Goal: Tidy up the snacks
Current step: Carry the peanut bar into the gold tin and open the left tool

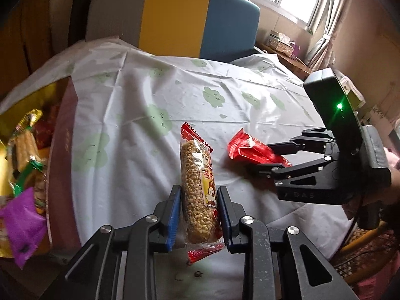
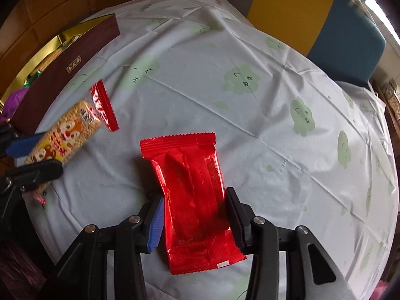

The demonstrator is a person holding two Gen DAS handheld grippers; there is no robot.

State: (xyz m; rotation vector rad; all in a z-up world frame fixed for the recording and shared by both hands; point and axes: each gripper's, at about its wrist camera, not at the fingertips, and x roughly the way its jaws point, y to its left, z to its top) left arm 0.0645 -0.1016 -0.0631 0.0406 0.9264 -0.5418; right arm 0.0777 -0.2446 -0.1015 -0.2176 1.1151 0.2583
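Observation:
My left gripper (image 1: pixel 198 213) is shut on a puffed-grain bar (image 1: pixel 197 187) in a clear wrapper with red ends; the bar points away from me just above the table. It also shows in the right wrist view (image 2: pixel 67 135). My right gripper (image 2: pixel 195 215) is shut on a flat red snack packet (image 2: pixel 195 192) that lies low over the tablecloth. The packet also shows in the left wrist view (image 1: pixel 255 150), held by the right gripper (image 1: pixel 262 157).
A dark red gift box (image 2: pixel 62 75) with a gold lining stands at the table's left edge, holding several snacks (image 1: pixel 22 155) and a purple packet (image 1: pixel 22 222). The white tablecloth (image 2: pixel 250 115) has green cloud prints. A grey, yellow and blue chair (image 1: pixel 175 17) stands behind the table.

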